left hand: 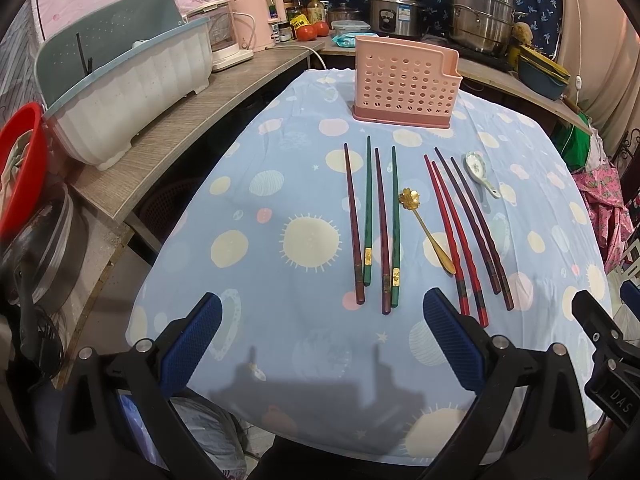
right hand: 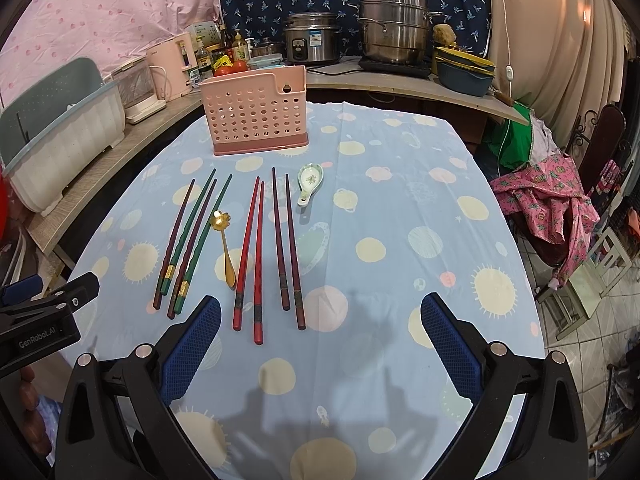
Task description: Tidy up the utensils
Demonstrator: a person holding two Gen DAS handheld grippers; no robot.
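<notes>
Both of my grippers hover above the near edge of the worktop [left hand: 248,184], which is covered by a pale blue cloth printed with suns and planets; my left gripper [left hand: 322,334] is spread wide with nothing between its blue pads [left hand: 192,344], and my right gripper [right hand: 320,334] is likewise spread wide and empty. At the far end of the cloth stands the pink perforated utensil holder [left hand: 406,84], upright and with no utensil visible in it. Between it and my grippers the utensils lie in a row, their tips pointing toward the holder: on the left, two dark purple chopsticks [left hand: 352,220] alternating with two green chopsticks [left hand: 394,220]; just beside them the gold flower-headed spoon [left hand: 426,230]; then a pair of red chopsticks [left hand: 452,236], a pair of dark brown chopsticks [left hand: 474,220] and, near their far tips, the white ceramic soup spoon [left hand: 478,172], bowl upward. Behind the worktop a counter carries a rice cooker [right hand: 312,42] and a steel steamer pot [right hand: 394,26]
</notes>
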